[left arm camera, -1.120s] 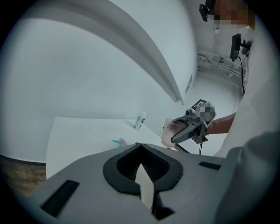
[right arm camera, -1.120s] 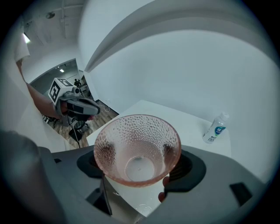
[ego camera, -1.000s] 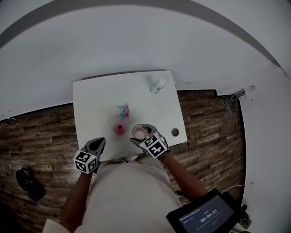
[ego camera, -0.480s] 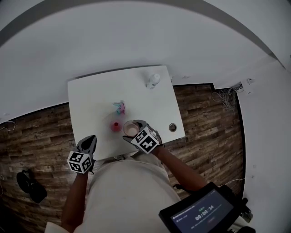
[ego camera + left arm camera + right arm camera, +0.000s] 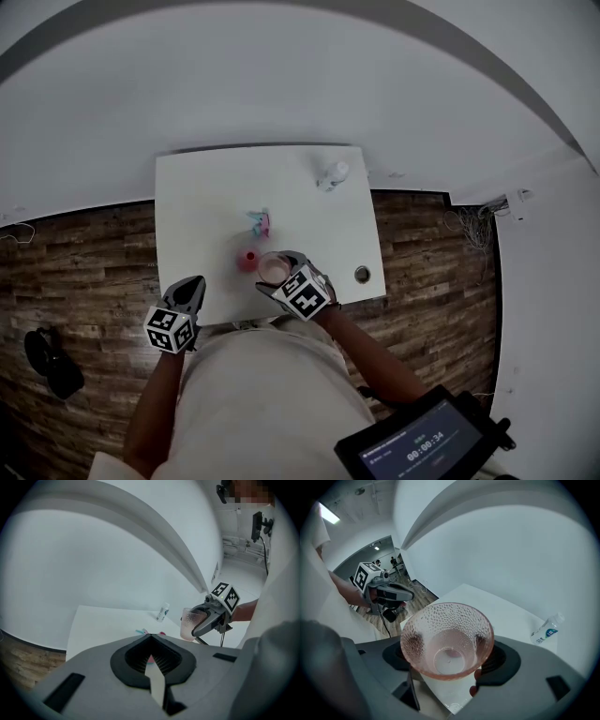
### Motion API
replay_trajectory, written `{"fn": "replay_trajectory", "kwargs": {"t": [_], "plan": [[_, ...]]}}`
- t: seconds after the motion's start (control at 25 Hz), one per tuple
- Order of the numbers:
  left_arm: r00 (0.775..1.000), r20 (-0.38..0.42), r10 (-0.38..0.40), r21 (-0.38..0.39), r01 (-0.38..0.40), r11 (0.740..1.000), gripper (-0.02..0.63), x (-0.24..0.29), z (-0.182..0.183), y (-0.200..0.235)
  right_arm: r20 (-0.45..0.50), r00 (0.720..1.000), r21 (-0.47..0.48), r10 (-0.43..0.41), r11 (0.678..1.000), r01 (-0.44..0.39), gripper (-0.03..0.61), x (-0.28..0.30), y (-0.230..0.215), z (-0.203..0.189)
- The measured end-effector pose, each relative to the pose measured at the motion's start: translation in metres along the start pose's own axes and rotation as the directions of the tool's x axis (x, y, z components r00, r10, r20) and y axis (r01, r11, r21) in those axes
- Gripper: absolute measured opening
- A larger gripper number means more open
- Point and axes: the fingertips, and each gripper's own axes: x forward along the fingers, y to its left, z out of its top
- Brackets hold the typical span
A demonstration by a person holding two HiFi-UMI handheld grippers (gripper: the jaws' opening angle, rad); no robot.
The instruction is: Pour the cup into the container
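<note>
The right gripper point(image 5: 285, 277) is clenched on the cup point(image 5: 273, 270), one jaw on each side of its wall. It holds the cup upright over the table point(image 5: 206, 197), near the middle of the front edge. In the right gripper view the cup point(image 5: 446, 639) is pink, clear and dimpled. Its bottom shows through, and whether it holds anything cannot be told.

The left gripper point(image 5: 192, 288) hangs at the front left corner of the table, well apart from the cup. Its jaws are drawn together to a thin slit with nothing between them.

A small red thing point(image 5: 247, 260) sits just left of the cup. It is too small to make out, and in the right gripper view the cup covers most of it. Behind it, mid-table, lies a pink and teal item point(image 5: 260, 223), also too small to name. A bottle point(image 5: 331, 174) stands near the far right corner. A round hole point(image 5: 362, 274) lies by the right edge. A screen point(image 5: 422, 442) is cut off at the bottom right.
</note>
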Motion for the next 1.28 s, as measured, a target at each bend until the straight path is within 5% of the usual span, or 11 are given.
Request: {"fn": "replay_trajectory", "kwargs": {"t": [1.0, 1.28], "plan": [[0.999, 0.017, 0.029, -0.001, -0.029, 1.0, 0.009, 0.006, -0.008, -0.006, -0.261, 0.961, -0.06, 0.097, 0.991, -0.116, 0.386, 0.035, 0.003, -0.029], [0.997, 0.064, 0.041, -0.095, -0.034, 0.995, 0.009, 0.003, 0.001, -0.001, -0.326, 0.939, -0.084, 0.111, 0.986, -0.145, 0.387, 0.044, 0.003, -0.033]]}}
